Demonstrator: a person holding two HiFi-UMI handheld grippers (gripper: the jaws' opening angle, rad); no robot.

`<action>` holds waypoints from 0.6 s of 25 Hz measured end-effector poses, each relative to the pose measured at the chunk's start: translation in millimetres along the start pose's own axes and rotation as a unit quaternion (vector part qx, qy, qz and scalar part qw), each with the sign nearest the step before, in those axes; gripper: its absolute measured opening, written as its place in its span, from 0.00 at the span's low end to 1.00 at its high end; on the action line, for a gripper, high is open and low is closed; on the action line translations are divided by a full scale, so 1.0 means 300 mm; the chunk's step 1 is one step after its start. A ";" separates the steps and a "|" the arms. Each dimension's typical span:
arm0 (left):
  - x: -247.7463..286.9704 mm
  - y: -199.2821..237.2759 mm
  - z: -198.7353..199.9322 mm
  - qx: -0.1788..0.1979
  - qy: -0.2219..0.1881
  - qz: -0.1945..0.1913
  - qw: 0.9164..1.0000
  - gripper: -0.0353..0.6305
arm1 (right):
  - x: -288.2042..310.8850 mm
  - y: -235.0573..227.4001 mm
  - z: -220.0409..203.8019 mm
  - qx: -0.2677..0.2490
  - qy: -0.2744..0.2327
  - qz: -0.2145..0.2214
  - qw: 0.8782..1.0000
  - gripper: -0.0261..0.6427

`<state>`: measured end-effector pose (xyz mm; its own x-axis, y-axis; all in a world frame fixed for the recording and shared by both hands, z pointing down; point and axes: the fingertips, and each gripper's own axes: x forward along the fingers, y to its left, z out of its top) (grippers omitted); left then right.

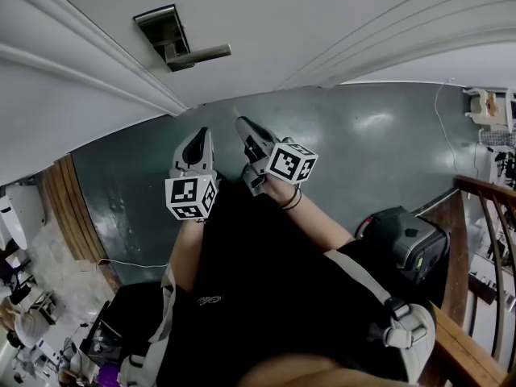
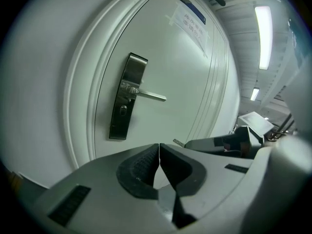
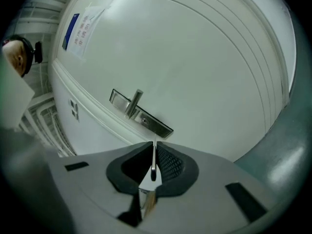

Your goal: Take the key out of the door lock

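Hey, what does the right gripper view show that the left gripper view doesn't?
Only the right gripper view: the grip itself, with the right gripper closed on the key, whose blade is seen edge-on between the jaws. Only the left gripper view: the left gripper with jaws together on nothing, the right gripper from the side, and the lit ceiling lights. Both: the white door, its lock plate with the lever handle, and the paper notice taped to the door.

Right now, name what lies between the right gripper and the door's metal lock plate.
Bare stretch, per right gripper view: right gripper, clamping a thin silver key, then metal lock plate.
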<state>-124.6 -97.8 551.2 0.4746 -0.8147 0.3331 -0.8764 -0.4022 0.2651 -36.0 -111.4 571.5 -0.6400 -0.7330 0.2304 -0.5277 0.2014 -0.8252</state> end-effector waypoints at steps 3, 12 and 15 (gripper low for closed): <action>0.006 -0.071 -0.020 0.000 -0.001 -0.002 1.000 0.09 | -0.068 -0.025 0.012 -0.060 0.016 -0.015 0.998 0.08; -0.007 -0.200 -0.030 0.007 -0.011 0.003 1.000 0.09 | -0.204 -0.026 0.068 -0.234 0.034 -0.037 0.971 0.08; -0.023 -0.221 -0.008 0.008 -0.025 0.011 1.000 0.09 | -0.240 0.005 0.093 -0.285 0.024 -0.036 0.958 0.08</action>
<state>-69.5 -64.4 533.6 0.4511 -0.8432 0.2924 -0.8877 -0.3902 0.2443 24.9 -76.4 539.1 -0.6087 -0.7298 0.3114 -0.7814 0.4834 -0.3945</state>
